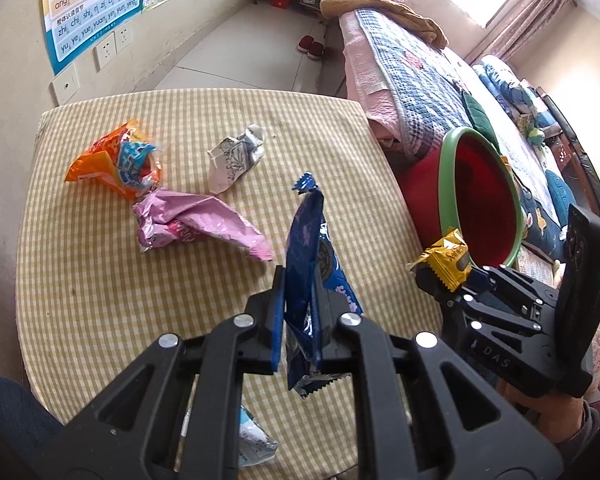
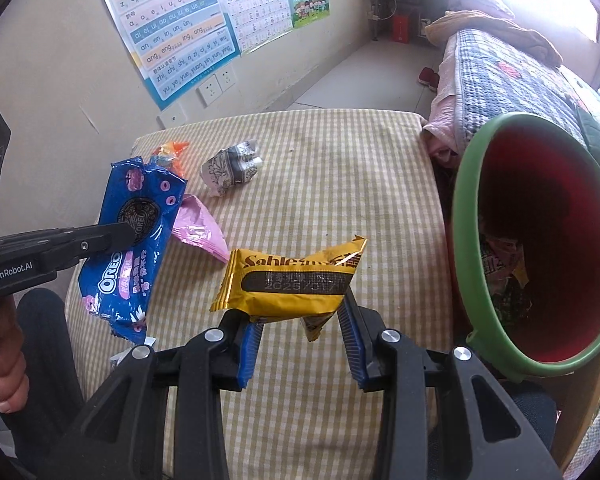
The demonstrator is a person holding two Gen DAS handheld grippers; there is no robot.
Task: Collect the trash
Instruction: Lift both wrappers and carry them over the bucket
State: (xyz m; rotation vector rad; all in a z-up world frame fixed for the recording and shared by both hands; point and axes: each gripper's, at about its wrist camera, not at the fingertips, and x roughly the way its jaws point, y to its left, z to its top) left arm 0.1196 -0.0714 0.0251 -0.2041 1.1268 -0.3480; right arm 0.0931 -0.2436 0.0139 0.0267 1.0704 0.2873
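Note:
My left gripper [image 1: 298,280] is shut on a blue Oreo wrapper [image 1: 306,240], which hangs above the checked tablecloth [image 1: 100,300]; the same blue Oreo wrapper [image 2: 134,240] shows in the right wrist view, clamped by the left gripper [image 2: 126,234]. My right gripper [image 2: 296,312] is shut on a yellow snack wrapper [image 2: 292,280], held above the table just left of the red bin with a green rim [image 2: 540,240]. From the left wrist view, the right gripper [image 1: 444,280] holds that yellow snack wrapper [image 1: 446,260] at the bin's mouth [image 1: 484,200].
On the table lie an orange wrapper [image 1: 116,160], a pink wrapper [image 1: 192,220] and a crumpled grey-white wrapper [image 1: 236,156]. A white and blue packet [image 1: 252,440] lies under my left gripper. A bed [image 1: 420,80] stands beyond the bin. Several wrappers lie in the bin [image 2: 500,264].

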